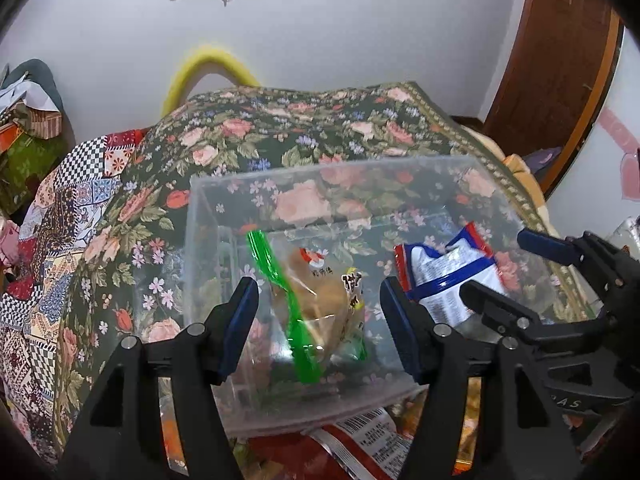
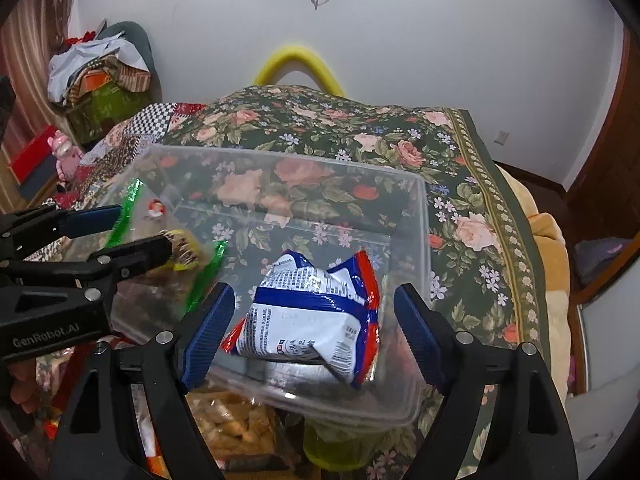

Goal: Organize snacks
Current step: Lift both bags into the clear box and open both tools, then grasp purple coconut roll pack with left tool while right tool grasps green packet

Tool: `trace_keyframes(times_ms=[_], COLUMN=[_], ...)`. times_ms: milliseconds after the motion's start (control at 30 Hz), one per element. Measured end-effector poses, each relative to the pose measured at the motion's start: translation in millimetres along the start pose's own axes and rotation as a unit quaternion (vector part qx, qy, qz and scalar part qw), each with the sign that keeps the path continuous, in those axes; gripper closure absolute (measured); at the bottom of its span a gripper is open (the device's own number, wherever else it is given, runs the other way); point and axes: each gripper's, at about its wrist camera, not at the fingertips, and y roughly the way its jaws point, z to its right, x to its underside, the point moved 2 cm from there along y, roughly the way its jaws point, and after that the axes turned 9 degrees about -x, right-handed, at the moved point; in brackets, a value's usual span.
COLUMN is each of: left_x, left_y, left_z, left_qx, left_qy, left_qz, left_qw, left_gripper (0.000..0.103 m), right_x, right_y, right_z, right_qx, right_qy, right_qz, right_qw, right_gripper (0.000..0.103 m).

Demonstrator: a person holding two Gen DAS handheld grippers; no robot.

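The snack packets are dropping into the clear plastic bin (image 2: 416, 208) on the floral bedspread (image 1: 280, 128): you are holding both grippers' fingers apart above it, the left gripper (image 1: 316, 320) over the green-edged pastry packet (image 1: 316, 300), the right gripper (image 2: 312, 320) over the blue-and-white packet (image 2: 316, 312).

The bin (image 2: 416, 216) is clear, glossy plastic. The blue-and-white snack packet (image 2: 316, 316) is shiny crinkled film, and the floral bedspread (image 2: 400, 136) is matt woven cloth. The fingers (image 2: 210, 332) carry ribbed blue pads on matt black plastic.

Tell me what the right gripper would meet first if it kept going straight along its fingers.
Most likely the blue, white and red snack packet in the clear plastic bin, which lies between the right gripper's open fingers. Depth is unclear.
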Motion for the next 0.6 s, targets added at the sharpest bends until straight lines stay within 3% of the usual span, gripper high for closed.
trace_keyframes(times_ms=[333, 600], left_x=[-3.0, 23.9], left_y=[-75.7, -127.0], left_z=[-5.6, -17.8], left_qx=[0.002, -0.007], left_qy=[0.008, 0.024], left_qz=[0.066, 0.092], left_qw=[0.9978, 0.9955], left_gripper=[0.036, 0.031], right_x=[-6.3, 14.2], right_y=[-58.4, -101.7], right_z=[-13.8, -19.4], right_qx=[-0.004, -0.01], right_qy=[-0.005, -0.005], right_qz=[0.053, 0.073], right_qw=[0.999, 0.997], right_gripper=[0.02, 0.016])
